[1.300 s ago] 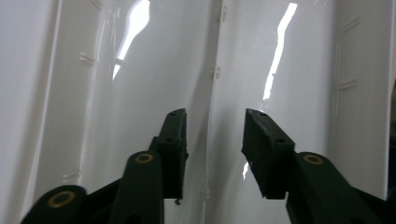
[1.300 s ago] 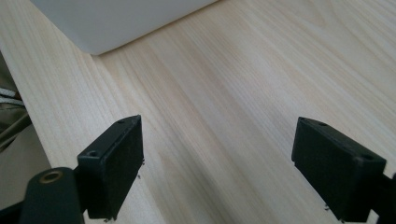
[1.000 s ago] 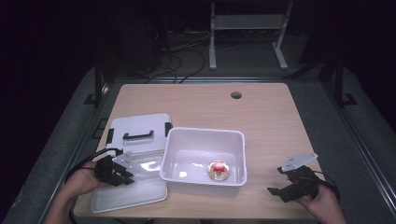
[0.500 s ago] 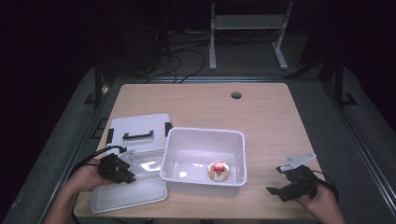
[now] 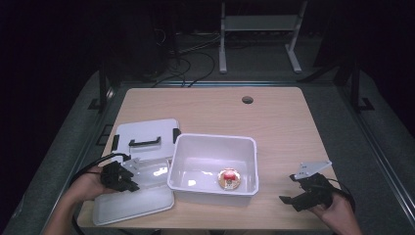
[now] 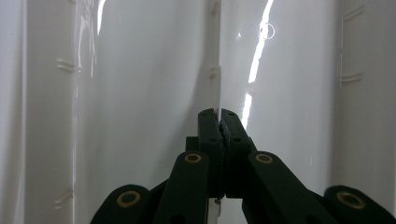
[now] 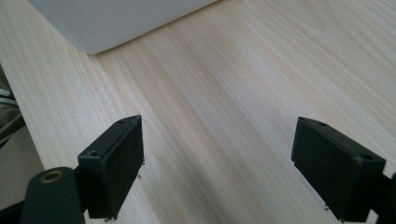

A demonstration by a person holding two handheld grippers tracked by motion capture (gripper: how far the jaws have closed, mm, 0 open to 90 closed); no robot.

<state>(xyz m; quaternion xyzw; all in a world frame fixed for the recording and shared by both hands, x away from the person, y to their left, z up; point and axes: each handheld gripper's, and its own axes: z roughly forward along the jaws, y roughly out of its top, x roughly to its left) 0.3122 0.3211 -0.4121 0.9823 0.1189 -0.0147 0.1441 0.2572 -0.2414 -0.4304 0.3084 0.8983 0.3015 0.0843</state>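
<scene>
A white plastic lid with a black handle lies flat on the table's left side. My left gripper rests over its near half. In the left gripper view the jaws are pressed together on a thin raised rib of the lid. A white open bin stands beside the lid, and a small round red object lies on its floor. My right gripper sits low over the bare wood at the front right, open and holding nothing. A corner of the bin lies ahead of it.
The wooden table has a round cable hole near its far edge. Dark floor, cables and a white metal stand lie beyond the table. The table's front edge runs just under both hands.
My left gripper has crept slightly right and forward over the lid. The right gripper, bin and lid have stayed where they were.
</scene>
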